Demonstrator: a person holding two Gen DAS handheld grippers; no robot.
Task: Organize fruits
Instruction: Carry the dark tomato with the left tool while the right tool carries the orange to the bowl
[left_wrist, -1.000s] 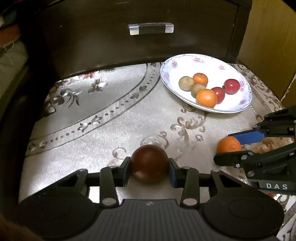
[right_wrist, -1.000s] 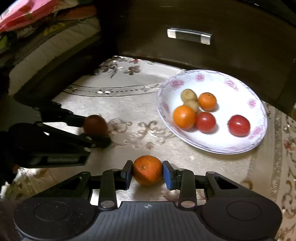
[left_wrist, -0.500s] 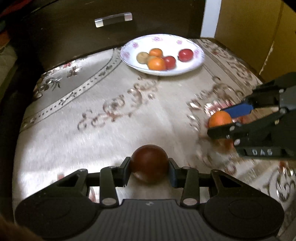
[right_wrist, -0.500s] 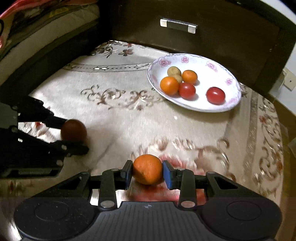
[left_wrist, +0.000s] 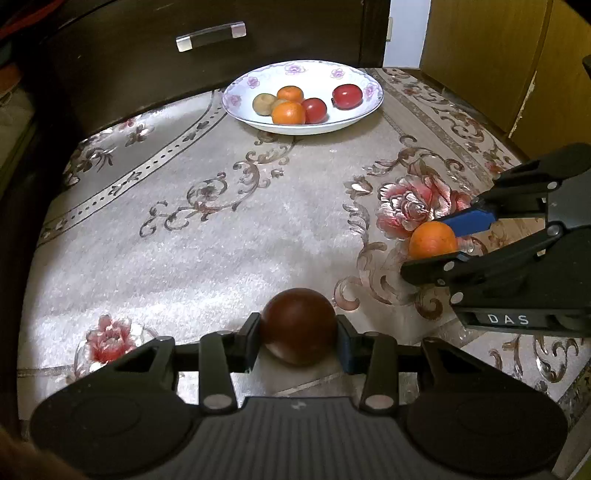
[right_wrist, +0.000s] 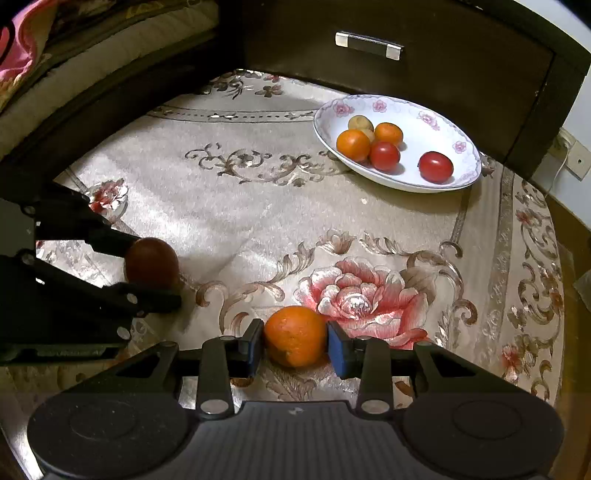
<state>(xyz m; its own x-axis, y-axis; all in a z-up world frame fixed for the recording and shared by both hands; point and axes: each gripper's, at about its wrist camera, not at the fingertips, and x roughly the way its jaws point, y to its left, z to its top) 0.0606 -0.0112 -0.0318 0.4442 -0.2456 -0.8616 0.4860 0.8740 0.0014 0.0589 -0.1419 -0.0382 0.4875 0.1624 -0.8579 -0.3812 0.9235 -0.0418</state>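
My left gripper (left_wrist: 298, 334) is shut on a dark red round fruit (left_wrist: 298, 325), low over the patterned cloth; it also shows in the right wrist view (right_wrist: 152, 263). My right gripper (right_wrist: 295, 345) is shut on an orange (right_wrist: 295, 335), which also shows in the left wrist view (left_wrist: 433, 240). A white floral plate (left_wrist: 258, 123) stands far back on the cloth and holds several fruits: oranges (left_wrist: 289, 112), red tomatoes (left_wrist: 346, 96) and a brownish fruit (left_wrist: 264, 103). Both grippers are far from the plate.
A dark wooden drawer front with a metal handle (left_wrist: 210, 35) stands behind the plate. A wooden cabinet (left_wrist: 491, 55) is at the right. Bedding (right_wrist: 55, 48) lies at the far left. The cloth (left_wrist: 221, 229) carries a floral pattern.
Both grippers have pulled back from the plate with their fruits held; the plate now looks much farther away.
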